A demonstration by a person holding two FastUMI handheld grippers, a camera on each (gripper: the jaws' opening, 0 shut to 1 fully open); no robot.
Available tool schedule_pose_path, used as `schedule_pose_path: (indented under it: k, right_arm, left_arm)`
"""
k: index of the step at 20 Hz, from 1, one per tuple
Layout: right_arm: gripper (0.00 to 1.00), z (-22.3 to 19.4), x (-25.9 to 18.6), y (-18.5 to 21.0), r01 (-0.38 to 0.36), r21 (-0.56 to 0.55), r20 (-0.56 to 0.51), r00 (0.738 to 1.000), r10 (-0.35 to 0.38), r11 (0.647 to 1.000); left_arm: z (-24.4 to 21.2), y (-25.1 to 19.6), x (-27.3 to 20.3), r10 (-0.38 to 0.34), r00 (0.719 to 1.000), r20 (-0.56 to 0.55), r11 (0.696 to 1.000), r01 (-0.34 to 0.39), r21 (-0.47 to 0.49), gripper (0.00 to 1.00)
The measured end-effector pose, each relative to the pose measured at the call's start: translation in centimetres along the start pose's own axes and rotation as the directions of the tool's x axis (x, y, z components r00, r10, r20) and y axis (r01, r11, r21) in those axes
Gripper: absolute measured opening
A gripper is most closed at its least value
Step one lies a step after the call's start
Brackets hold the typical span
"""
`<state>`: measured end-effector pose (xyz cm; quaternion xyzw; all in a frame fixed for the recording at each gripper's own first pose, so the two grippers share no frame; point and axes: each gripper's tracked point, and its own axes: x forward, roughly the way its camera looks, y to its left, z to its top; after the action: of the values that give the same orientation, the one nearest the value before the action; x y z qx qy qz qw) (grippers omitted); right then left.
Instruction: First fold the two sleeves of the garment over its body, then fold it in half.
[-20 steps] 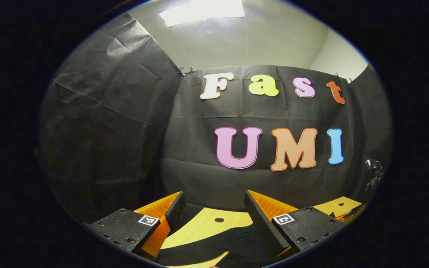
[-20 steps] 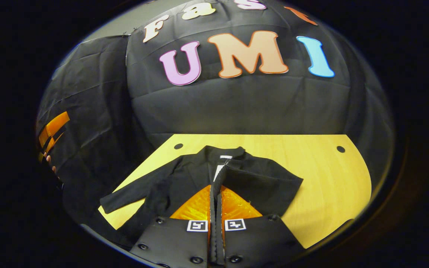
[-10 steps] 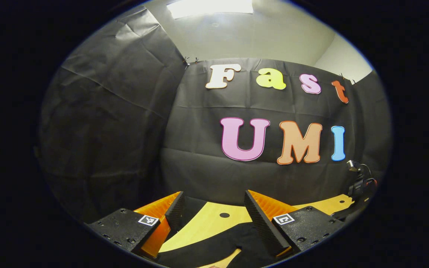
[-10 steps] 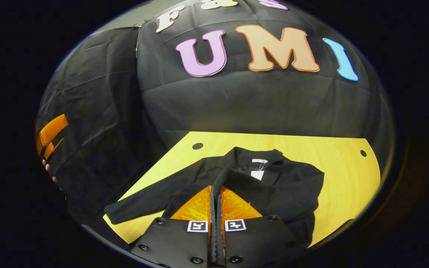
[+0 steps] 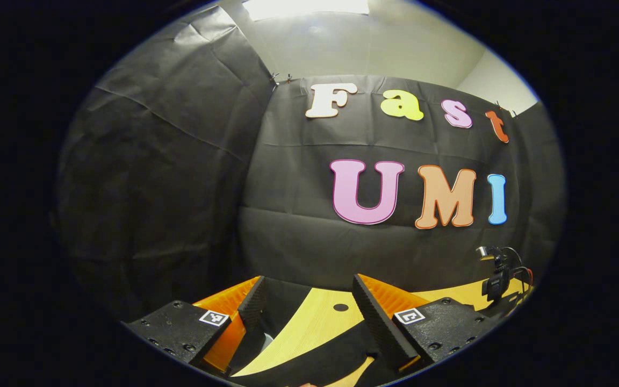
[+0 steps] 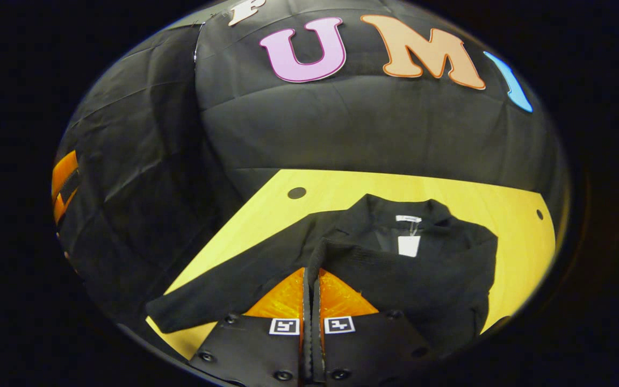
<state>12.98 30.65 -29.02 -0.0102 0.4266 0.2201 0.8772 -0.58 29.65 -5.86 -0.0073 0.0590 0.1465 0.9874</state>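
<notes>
A black jacket lies flat on the wooden table, collar at the far side with a white tag showing. My right gripper is shut on the cuff of one sleeve and holds it across the jacket's chest. The other sleeve stretches out to the left, toward the table's edge. My left gripper stands open above the table's left corner, nothing between its fingers. A strip of the black jacket lies below it. That gripper is also at the far left of the right gripper view.
Black cloth walls close the booth behind and to the left. The table has a small round hole near its far left corner. The right gripper's housing with cables stands at the right of the left gripper view.
My right gripper has carried the sleeve leftward, so it now lies across the jacket's body. My left gripper stayed open and shifted slightly.
</notes>
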Motion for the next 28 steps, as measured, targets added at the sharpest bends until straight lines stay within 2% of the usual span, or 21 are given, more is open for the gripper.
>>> schedule_pose_path:
  k: [1,2,4,5,6,7,8,9,10,12,15,16,17,19,20,21,22,23,24,28]
  right_arm:
    - [0.06,2.1,-0.4,1.9,-0.087,0.008,0.105,0.991,0.086,0.996]
    - [0.35,4.9,-1.0,2.4,-0.106,-0.014,0.237,0.966,0.106,0.994]
    - [0.94,9.4,-3.2,0.6,0.008,-0.066,0.459,0.888,0.024,0.998]
    - [0.97,11.1,-4.9,-0.6,0.050,-0.067,0.508,0.861,-0.009,0.996]
    - [0.96,12.2,-5.7,-1.8,0.067,-0.054,0.522,0.852,-0.029,0.996]
    - [0.94,12.6,-6.6,-2.2,0.071,-0.033,0.521,0.852,-0.044,0.997]
    - [0.96,12.8,-7.0,-2.9,0.077,-0.012,0.511,0.857,-0.060,0.997]
    - [0.93,12.8,-7.2,-3.1,0.089,0.002,0.514,0.854,-0.077,0.996]
    - [0.97,12.8,-7.7,-3.4,0.109,0.004,0.521,0.848,-0.095,0.994]
    - [0.92,13.0,-8.7,-4.3,0.151,-0.005,0.544,0.830,-0.124,0.988]
    - [0.92,12.7,-11.5,-5.2,0.183,-0.012,0.577,0.804,-0.143,0.983]
    - [0.96,12.5,-12.1,-5.2,0.194,-0.015,0.583,0.799,-0.149,0.981]
    - [0.93,12.0,-12.7,-5.4,0.202,-0.019,0.585,0.797,-0.153,0.979]
    - [0.93,11.4,-13.3,-5.6,0.207,-0.026,0.583,0.798,-0.154,0.978]
    - [0.96,11.1,-13.4,-5.7,0.210,-0.031,0.578,0.802,-0.154,0.977]
    - [1.00,10.9,-13.4,-5.9,0.212,-0.033,0.572,0.805,-0.155,0.977]
    - [0.96,10.6,-13.4,-6.1,0.212,-0.035,0.563,0.812,-0.156,0.977]
    - [1.00,10.3,-13.3,-6.2,0.209,-0.039,0.553,0.819,-0.154,0.977]
    - [0.93,10.0,-13.1,-6.4,0.210,-0.041,0.545,0.824,-0.154,0.977]
    - [0.96,9.3,-12.7,-6.5,0.211,-0.056,0.517,0.842,-0.152,0.976]
  left_arm:
    - [-0.2,0.1,0.2,0.000,1.000,-0.004,1.000,0.000,0.000,0.98]
    - [-0.5,0.3,0.4,0.000,1.000,-0.008,1.000,0.000,0.001,0.95]
    - [-0.7,0.4,0.7,-0.002,1.000,-0.015,1.000,0.002,0.002,0.98]
    - [-0.8,0.5,0.8,-0.003,1.000,-0.018,1.000,0.003,0.003,0.95]
    - [-1.1,0.5,0.8,-0.005,1.000,-0.021,1.000,0.005,0.003,0.95]
    - [-1.2,0.6,0.8,-0.007,1.000,-0.023,1.000,0.007,0.002,0.98]
    - [-1.5,0.6,0.7,-0.011,1.000,-0.028,1.000,0.011,-0.001,0.98]
    - [-1.7,0.8,0.6,-0.012,0.999,-0.033,1.000,0.012,-0.004,0.98]
    - [-2.0,0.9,0.6,-0.013,0.999,-0.036,1.000,0.013,-0.010,0.98]
    - [-3.1,1.6,0.4,-0.006,0.998,-0.056,1.000,0.005,-0.011,0.95]
    - [-4.9,2.9,0.1,0.008,0.996,-0.088,1.000,-0.007,0.008,0.98]
    - [-5.4,3.6,-0.1,0.014,0.995,-0.096,1.000,-0.013,0.017,0.96]
    - [-6.1,4.1,-0.3,0.023,0.994,-0.109,0.999,-0.021,0.026,0.96]
    - [-8.1,5.3,-1.1,0.043,0.987,-0.155,0.999,-0.038,0.034,0.98]
    - [-9.1,5.9,-1.7,0.055,0.982,-0.180,0.998,-0.049,0.037,0.94]
    - [-10.3,6.3,-2.3,0.067,0.976,-0.206,0.997,-0.060,0.041,0.96]
    - [-11.6,6.6,-2.7,0.077,0.970,-0.231,0.997,-0.067,0.049,0.96]
    - [-12.9,7.0,-3.3,0.086,0.962,-0.257,0.996,-0.074,0.058,0.99]
    - [-14.3,7.3,-4.0,0.093,0.953,-0.288,0.995,-0.077,0.067,0.98]
    - [-19.6,9.1,-6.4,0.144,0.909,-0.392,0.989,-0.117,0.094,0.96]
